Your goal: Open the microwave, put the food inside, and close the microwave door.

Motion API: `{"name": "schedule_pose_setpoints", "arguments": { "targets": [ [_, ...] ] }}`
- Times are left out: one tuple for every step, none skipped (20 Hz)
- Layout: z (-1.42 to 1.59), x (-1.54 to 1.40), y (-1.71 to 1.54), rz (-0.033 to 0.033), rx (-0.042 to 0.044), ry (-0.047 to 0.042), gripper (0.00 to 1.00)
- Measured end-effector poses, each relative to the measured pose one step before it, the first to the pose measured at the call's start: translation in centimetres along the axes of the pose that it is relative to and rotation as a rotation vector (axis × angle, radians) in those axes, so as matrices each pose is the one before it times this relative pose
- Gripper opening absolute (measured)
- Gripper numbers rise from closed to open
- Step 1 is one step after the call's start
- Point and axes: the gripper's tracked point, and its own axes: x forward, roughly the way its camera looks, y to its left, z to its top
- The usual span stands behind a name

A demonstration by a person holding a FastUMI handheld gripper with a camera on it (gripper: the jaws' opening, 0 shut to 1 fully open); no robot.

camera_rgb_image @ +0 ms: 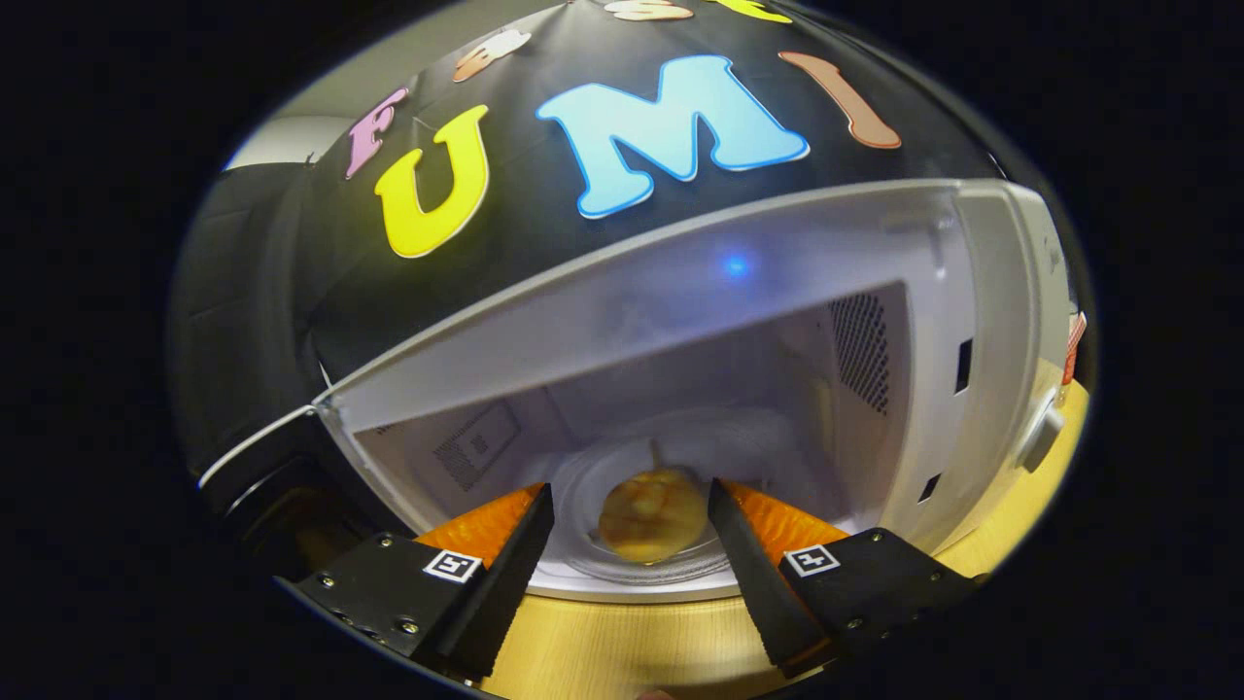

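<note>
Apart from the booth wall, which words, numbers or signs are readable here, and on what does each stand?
No text is readable.
Printed panel on the left inner wall of the microwave: too blurred to read.
Square markers on the open tool, whose fingers flank the food inside the microwave: coded patterns, no words.

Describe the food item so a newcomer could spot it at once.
Start at the white microwave standing open on the wooden table. Inside, on its round glass turntable, lies the food, just ahead of the open tool, apart from both fingers. It is the one golden, rounded bun-like lump in the pale cavity.
</note>
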Motion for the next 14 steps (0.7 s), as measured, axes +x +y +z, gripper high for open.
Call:
{"name": "schedule_pose_setpoints", "arguments": {
  "targets": [
    [0.634, -1.193, 0.669, 0.01343, -0.00365, -0.01061, 0.97],
    [0.615, -1.216, 0.770, 0.01179, -0.00720, -0.01361, 0.98],
    [0.798, -1.338, 0.782, 0.01187, -0.01224, -0.01606, 0.98],
    [0.728, -1.323, 0.608, 0.00888, -0.01381, -0.01700, 0.97],
    [0.733, -1.433, 0.720, 0.01021, -0.01377, -0.01497, 0.97],
    [0.671, -1.457, 0.698, 0.00761, -0.01289, -0.01412, 0.97],
    [0.600, -1.385, 0.629, 0.00719, -0.01141, -0.00979, 0.97],
    [0.585, -1.605, 0.817, 0.00954, -0.00936, -0.00731, 0.97],
    [0.615, -1.500, 0.746, 0.01021, -0.01051, -0.00868, 0.97],
    [0.532, -1.521, 0.741, 0.00810, -0.01238, -0.00863, 0.97],
    [0.463, -1.465, 0.637, 0.00338, -0.01485, -0.00684, 0.97],
    [0.290, -1.428, 0.628, 0.00244, -0.01019, -0.00431, 0.97],
    [0.305, -1.374, 0.708, 0.00734, -0.00244, -0.00496, 0.97],
    [0.128, -1.105, 0.915, 0.00835, 0.00209, -0.00223, 0.97]
  ]
}}
